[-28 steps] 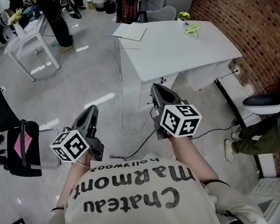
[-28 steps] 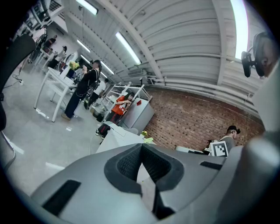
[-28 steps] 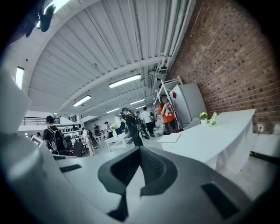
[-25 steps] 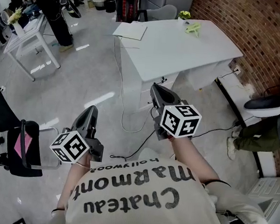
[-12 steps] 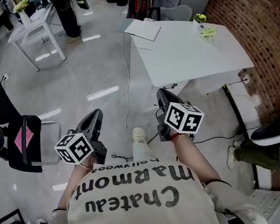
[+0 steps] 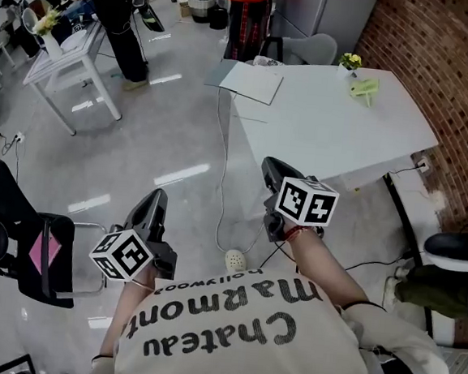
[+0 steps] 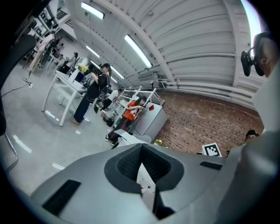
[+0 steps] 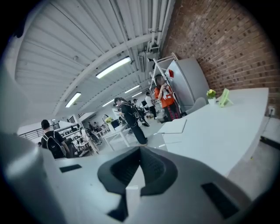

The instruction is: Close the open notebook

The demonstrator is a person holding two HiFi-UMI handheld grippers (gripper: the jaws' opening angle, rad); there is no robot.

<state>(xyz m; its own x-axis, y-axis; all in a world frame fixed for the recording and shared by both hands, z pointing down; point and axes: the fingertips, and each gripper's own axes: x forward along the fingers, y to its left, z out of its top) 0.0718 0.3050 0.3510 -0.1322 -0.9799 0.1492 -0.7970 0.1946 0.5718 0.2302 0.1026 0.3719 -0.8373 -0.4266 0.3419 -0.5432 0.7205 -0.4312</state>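
The notebook (image 6: 255, 82) lies flat at the far left corner of the white table (image 6: 344, 143); in the right gripper view it is a pale sheet (image 8: 173, 126) on the tabletop. Both grippers are held in the air before the person's chest, well short of the table. The left gripper (image 6: 155, 204) is over the bare floor, with its jaws together and nothing between them (image 7: 141, 151). The right gripper (image 6: 272, 167) points toward the table's near edge, also shut and empty (image 8: 140, 153).
A small potted plant (image 6: 352, 62) and a green object (image 6: 363, 89) stand at the table's far right. A cable (image 6: 221, 197) trails over the floor. A black chair (image 6: 18, 236) is at left, a brick wall (image 6: 440, 70) at right, people and another white table (image 6: 66, 53) behind.
The person has walked toward the white table, which now lies nearer and more central. Both grippers moved forward with the body and stayed shut.
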